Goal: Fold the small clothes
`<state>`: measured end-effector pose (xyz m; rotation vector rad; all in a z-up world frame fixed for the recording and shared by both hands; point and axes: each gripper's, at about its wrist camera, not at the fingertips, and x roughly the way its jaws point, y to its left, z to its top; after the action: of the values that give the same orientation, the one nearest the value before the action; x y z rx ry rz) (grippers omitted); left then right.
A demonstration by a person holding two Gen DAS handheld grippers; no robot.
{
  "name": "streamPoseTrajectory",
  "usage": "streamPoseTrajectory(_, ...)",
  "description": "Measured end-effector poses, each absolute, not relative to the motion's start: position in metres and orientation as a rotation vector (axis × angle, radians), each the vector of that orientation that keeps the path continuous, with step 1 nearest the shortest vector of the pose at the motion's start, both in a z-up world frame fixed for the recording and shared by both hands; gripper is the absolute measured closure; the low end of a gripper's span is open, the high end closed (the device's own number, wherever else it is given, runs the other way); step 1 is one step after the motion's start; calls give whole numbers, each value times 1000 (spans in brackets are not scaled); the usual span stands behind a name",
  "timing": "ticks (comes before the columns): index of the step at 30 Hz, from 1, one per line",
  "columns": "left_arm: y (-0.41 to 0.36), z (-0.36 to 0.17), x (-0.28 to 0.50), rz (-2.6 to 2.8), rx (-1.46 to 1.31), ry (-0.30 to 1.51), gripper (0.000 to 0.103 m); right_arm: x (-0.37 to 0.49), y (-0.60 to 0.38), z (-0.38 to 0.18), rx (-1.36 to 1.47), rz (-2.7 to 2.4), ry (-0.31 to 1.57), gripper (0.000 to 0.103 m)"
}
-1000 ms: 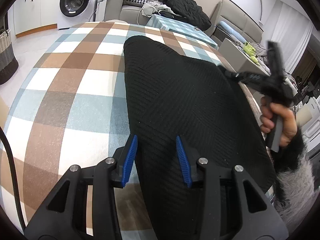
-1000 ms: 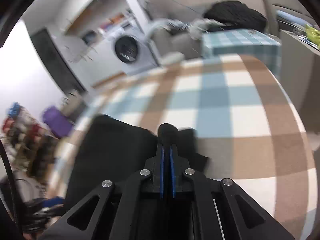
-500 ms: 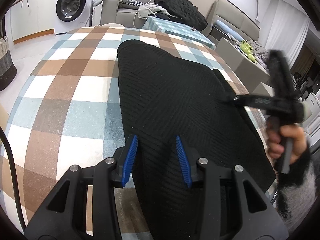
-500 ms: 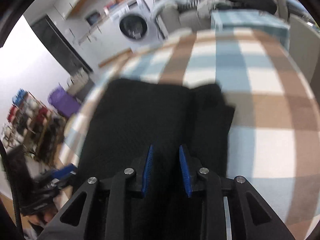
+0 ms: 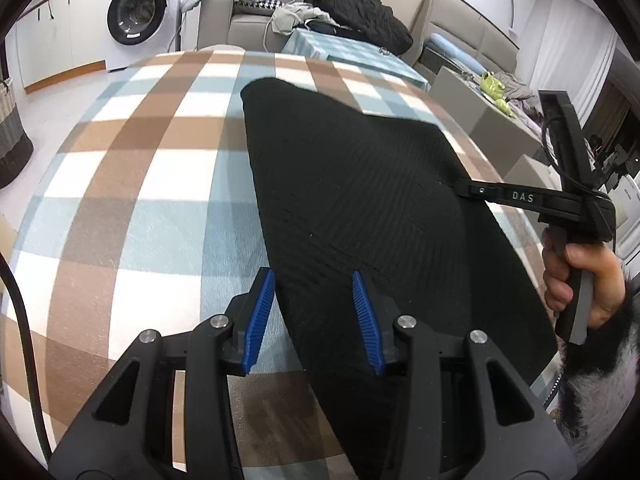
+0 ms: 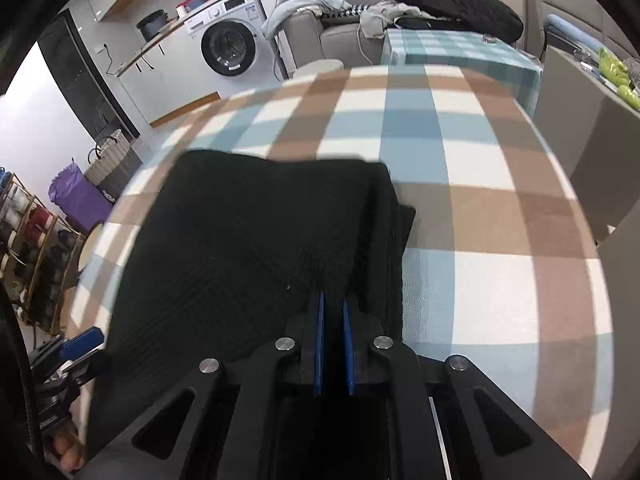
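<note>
A black ribbed knit garment (image 5: 360, 208) lies flat on the checked tablecloth (image 5: 140, 184). My left gripper (image 5: 314, 316) is open, its blue pads straddling the garment's near left edge. My right gripper (image 6: 334, 316) is nearly shut, its blue pads pinching the garment (image 6: 240, 248) next to a folded-in strip along its right side. In the left wrist view the right gripper (image 5: 460, 188) reaches onto the garment's right side, held by a hand (image 5: 580, 280).
A small checked side table (image 5: 352, 52) and a sofa piled with clothes (image 5: 360, 8) stand beyond the table's far edge. A washing machine (image 5: 138, 16) is at the back left. A grey cabinet (image 6: 592, 152) stands close on the right.
The right gripper let go of the folded-in side strip, opened, then closed again on the garment lower down. The left gripper stayed open at the near edge.
</note>
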<state>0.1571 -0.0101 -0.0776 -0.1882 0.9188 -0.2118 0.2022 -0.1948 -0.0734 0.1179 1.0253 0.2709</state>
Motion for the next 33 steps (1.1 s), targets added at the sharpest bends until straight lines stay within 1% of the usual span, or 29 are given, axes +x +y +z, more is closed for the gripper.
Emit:
streamPoseTrajectory(1, -9, -80, 156, -204, -187, 927, 66, 202, -198, -76, 138, 271, 1028, 94)
streamPoseTrajectory(2, -8, -82, 156, -201, -191, 930, 66, 196, -203, -73, 162, 281, 1018, 90)
streamPoseTrajectory(5, -4, -81, 148, -206, -206, 935, 66, 167, -214, -62, 199, 355, 991, 87)
streamPoseTrajectory(7, -2, -80, 140, -216, -212, 932, 66, 131, -225, -57, 259, 417, 974, 78)
streamPoseTrajectory(8, -1, -80, 137, -219, -215, 932, 66, 117, -225, -57, 273, 447, 981, 72)
streamPoseTrajectory(9, -2, -81, 133, -225, -217, 936, 66, 102, -225, -58, 277, 477, 990, 72)
streamPoseTrajectory(12, -7, -84, 127, -237, -204, 948, 65, 68, -224, -69, 309, 511, 1005, 72)
streamPoseTrajectory(13, -10, -85, 125, -241, -195, 949, 65, 60, -221, -72, 293, 515, 1007, 74)
streamPoseTrajectory(15, -13, -86, 124, -235, -173, 948, 65, 52, -215, -71, 235, 499, 976, 96)
streamPoseTrajectory(17, -16, -87, 124, -224, -144, 956, 65, 38, -214, -57, 212, 491, 902, 98)
streamPoseTrajectory(19, -16, -89, 125, -212, -125, 961, 65, 28, -217, -48, 207, 478, 871, 98)
streamPoseTrajectory(23, -13, -91, 124, -198, -128, 971, 65, 34, -220, -72, 192, 371, 986, 97)
streamPoseTrajectory(25, -11, -86, 118, -198, -123, 965, 65, 36, -225, -73, 243, 394, 982, 92)
streamPoseTrajectory(27, -10, -82, 107, -221, -143, 963, 66, 30, -231, -70, 261, 423, 977, 80)
streamPoseTrajectory(31, -17, -80, 77, -309, -164, 979, 65, 10, -238, -72, 264, 472, 967, 78)
streamPoseTrajectory(33, -25, -81, 64, -316, -122, 981, 62, 0, -240, -74, 257, 477, 959, 78)
